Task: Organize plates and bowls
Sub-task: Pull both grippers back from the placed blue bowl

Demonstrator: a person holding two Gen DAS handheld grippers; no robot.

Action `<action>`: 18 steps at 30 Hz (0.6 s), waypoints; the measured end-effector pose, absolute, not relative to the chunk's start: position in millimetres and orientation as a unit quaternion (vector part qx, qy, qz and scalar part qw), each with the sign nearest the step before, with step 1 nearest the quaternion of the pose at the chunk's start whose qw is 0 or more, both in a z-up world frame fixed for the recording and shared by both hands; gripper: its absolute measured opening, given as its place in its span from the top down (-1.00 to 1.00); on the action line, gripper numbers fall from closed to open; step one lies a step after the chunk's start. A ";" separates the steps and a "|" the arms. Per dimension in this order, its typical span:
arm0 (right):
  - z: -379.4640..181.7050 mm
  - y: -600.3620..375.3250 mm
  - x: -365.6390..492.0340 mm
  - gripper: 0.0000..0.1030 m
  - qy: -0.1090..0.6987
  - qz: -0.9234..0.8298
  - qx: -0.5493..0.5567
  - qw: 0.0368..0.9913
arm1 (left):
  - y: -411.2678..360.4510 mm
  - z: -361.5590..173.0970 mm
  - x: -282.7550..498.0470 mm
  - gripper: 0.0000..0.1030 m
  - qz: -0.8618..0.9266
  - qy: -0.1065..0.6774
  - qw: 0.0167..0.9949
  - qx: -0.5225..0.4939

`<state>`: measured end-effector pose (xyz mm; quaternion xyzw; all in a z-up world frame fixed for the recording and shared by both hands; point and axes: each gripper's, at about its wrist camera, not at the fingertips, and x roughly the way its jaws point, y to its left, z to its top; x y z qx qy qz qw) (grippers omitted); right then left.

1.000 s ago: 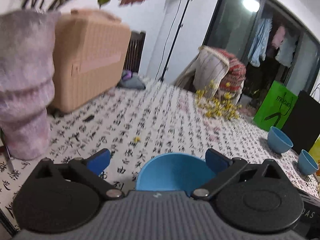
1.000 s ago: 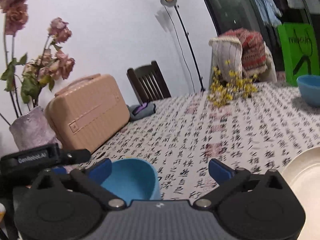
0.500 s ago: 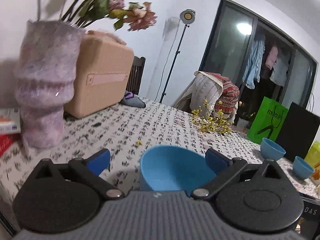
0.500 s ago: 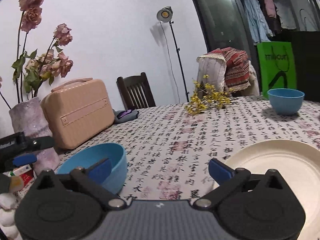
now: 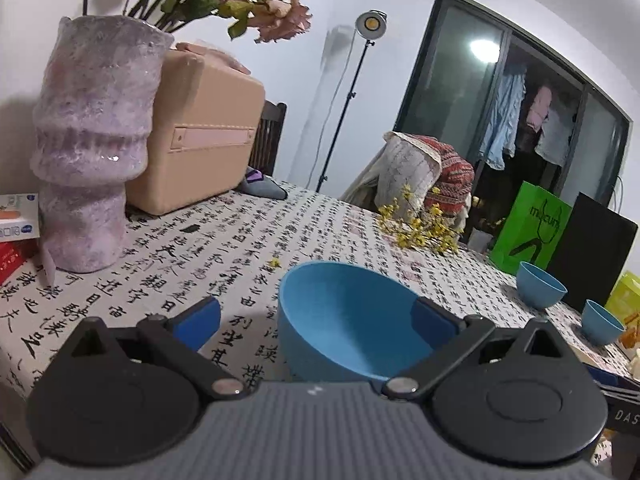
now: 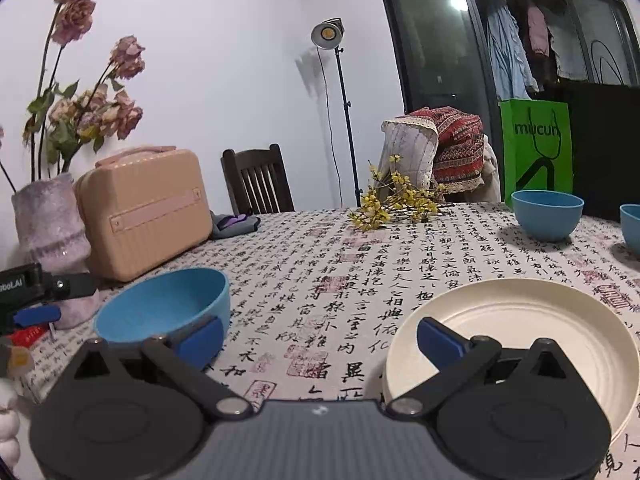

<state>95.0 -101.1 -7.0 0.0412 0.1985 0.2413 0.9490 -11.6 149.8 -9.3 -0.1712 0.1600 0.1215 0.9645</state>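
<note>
Left wrist view: the left gripper (image 5: 316,316) has its jaws spread wide around nothing. The near blue bowl (image 5: 352,328) sits on the calligraphy tablecloth (image 5: 224,248) between the 2 fingertips, toward the right one, which overlaps its rim; whether that pad touches the bowl is hard to judge at this angle. Compared with 1 second ago the camera has dropped lower and the bowl's full side wall now shows, so the gripper has come down to bowl height. The purple vase (image 5: 92,144) and the tan case (image 5: 200,136) stand at far left; 2 more blue bowls (image 5: 540,288) wait at far right by the green bag (image 5: 532,232).

Right wrist view: the right gripper (image 6: 320,340) is also wide open and empty. A white plate (image 6: 520,328) now fills the near right, with the right fingertip over its near rim; 1 second ago only a sliver of it showed. The near blue bowl lies at near left, the far bowl (image 6: 546,214) well apart.

Both tools look lined up for a pick, bowl left and plate right; nothing is gathered yet.
</note>
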 end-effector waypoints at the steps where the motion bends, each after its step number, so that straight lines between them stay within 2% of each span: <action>1: -7.4 -100.3 94.1 -1.00 0.198 0.244 0.040 0.949 | 149.6 -9.6 -11.6 -1.00 0.121 0.161 0.965 -0.169; 18: -1.1 -102.7 88.5 -1.00 0.194 0.242 0.062 0.949 | 145.2 -2.5 -23.5 -1.00 0.103 0.153 0.969 -0.167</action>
